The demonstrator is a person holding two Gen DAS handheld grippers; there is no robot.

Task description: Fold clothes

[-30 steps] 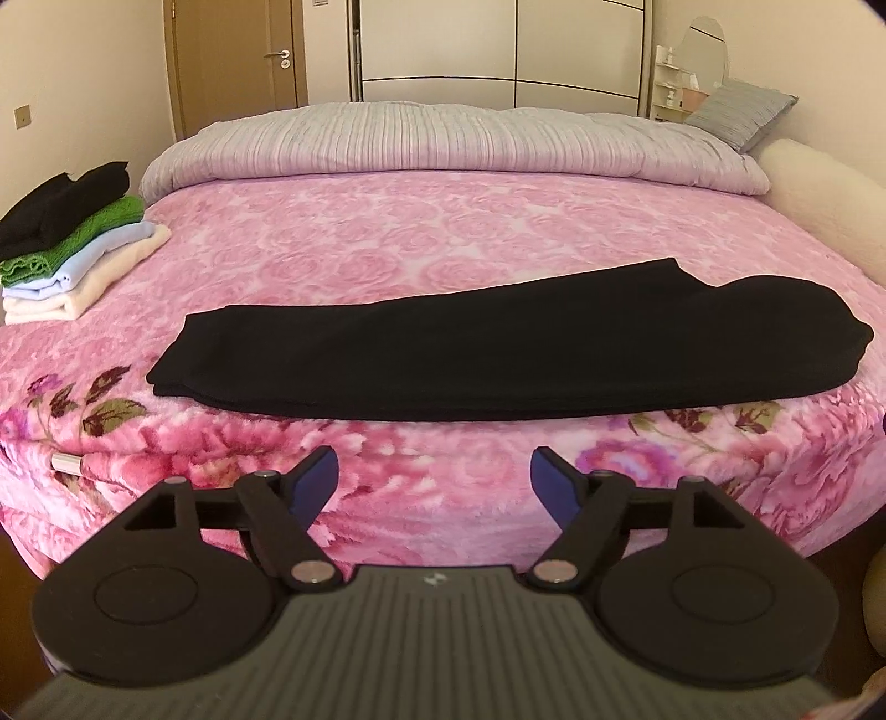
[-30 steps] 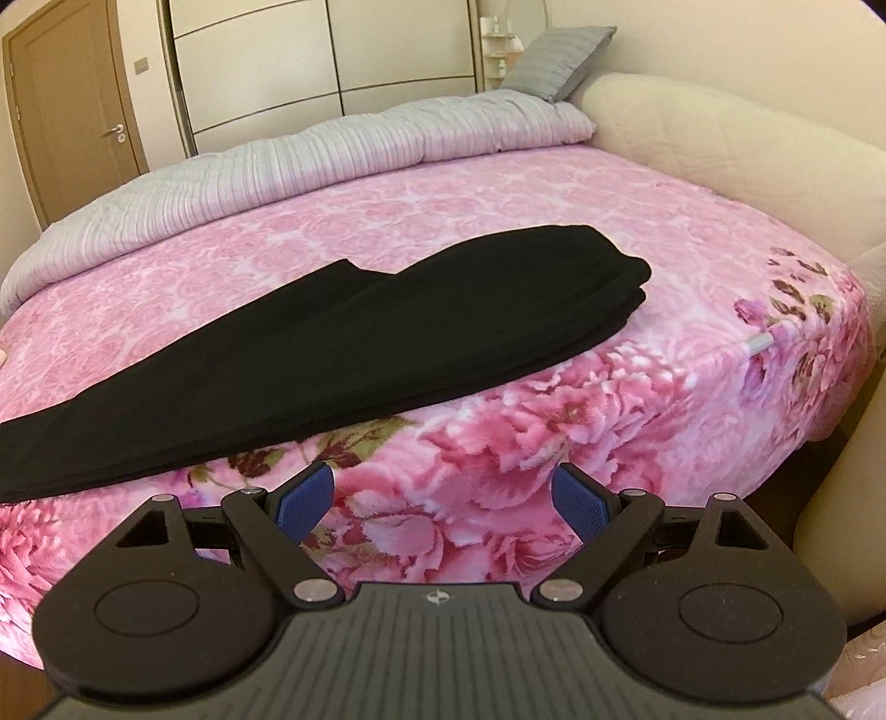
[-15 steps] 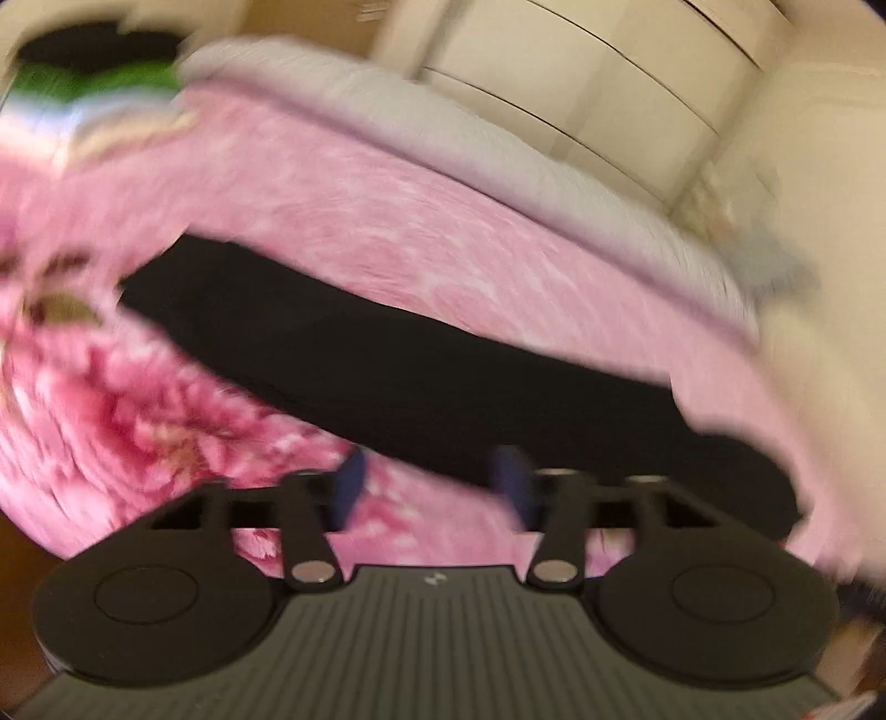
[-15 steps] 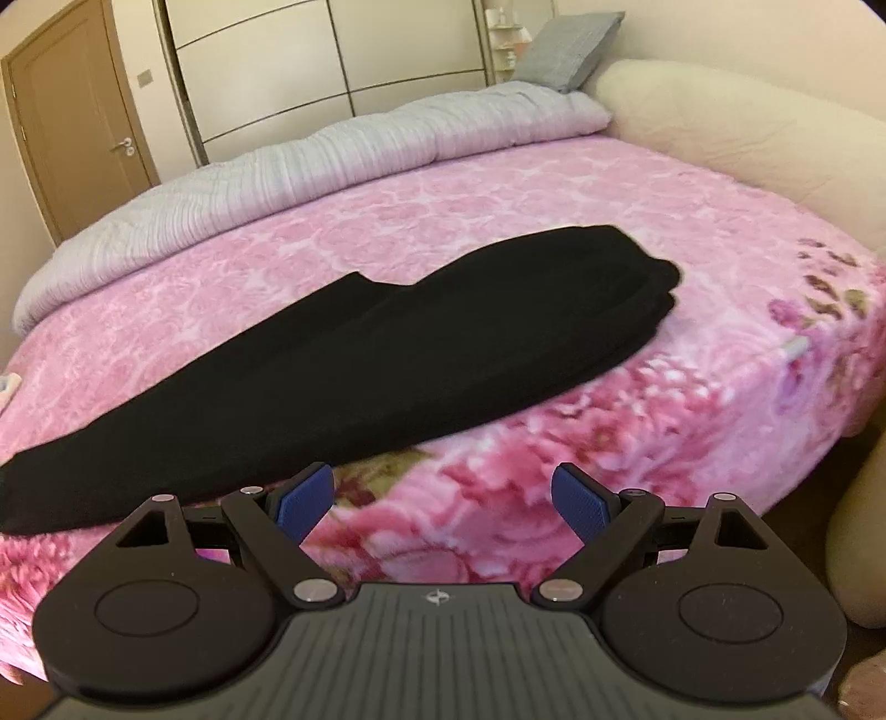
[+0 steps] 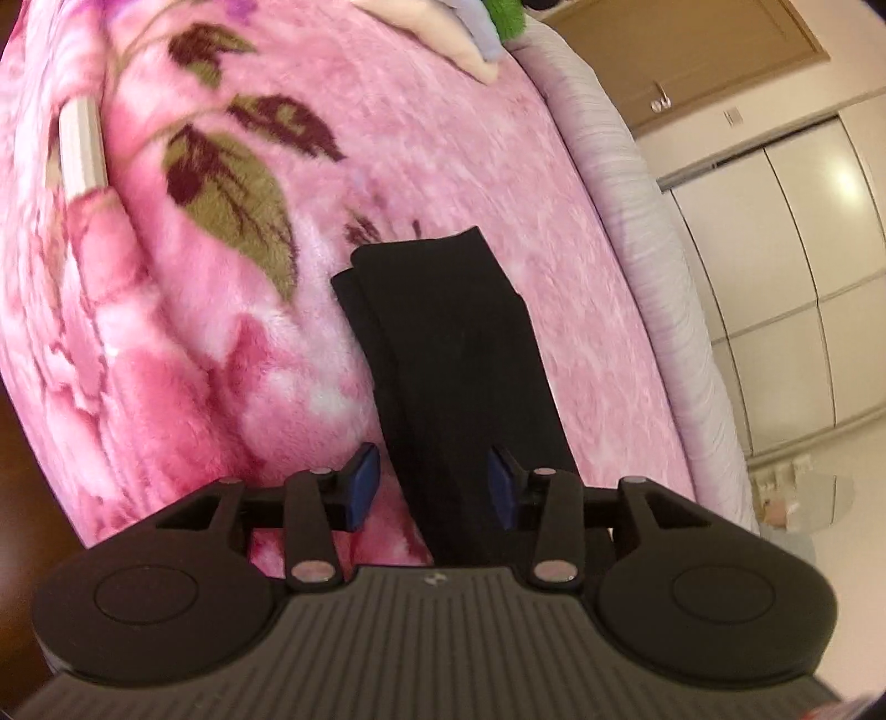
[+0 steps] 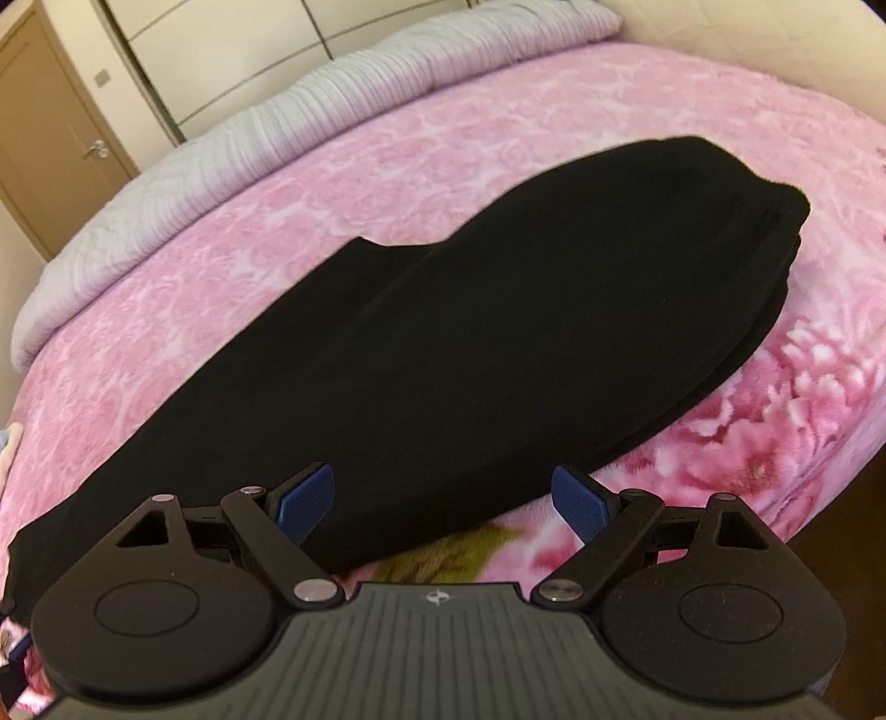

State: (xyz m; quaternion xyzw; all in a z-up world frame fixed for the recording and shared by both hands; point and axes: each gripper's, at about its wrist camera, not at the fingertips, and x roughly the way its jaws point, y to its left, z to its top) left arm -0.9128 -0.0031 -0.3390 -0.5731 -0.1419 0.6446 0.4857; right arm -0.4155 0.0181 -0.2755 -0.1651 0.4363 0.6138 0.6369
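Black trousers [image 6: 443, 332], folded lengthwise into one long strip, lie flat on the pink floral blanket [image 6: 421, 149] near the bed's front edge, their long axis running along that edge. On my left side, the narrow hem end [image 5: 437, 288] points toward the stack of folded clothes [image 5: 476, 33]; my left gripper [image 5: 434, 487] straddles the strip there, its jaws opening, the blue pads clear of the cloth. On my right side, the wide waist end [image 6: 764, 238] points away from the stack, and my right gripper [image 6: 443, 498] hovers over the near edge, jaws spread wide and empty.
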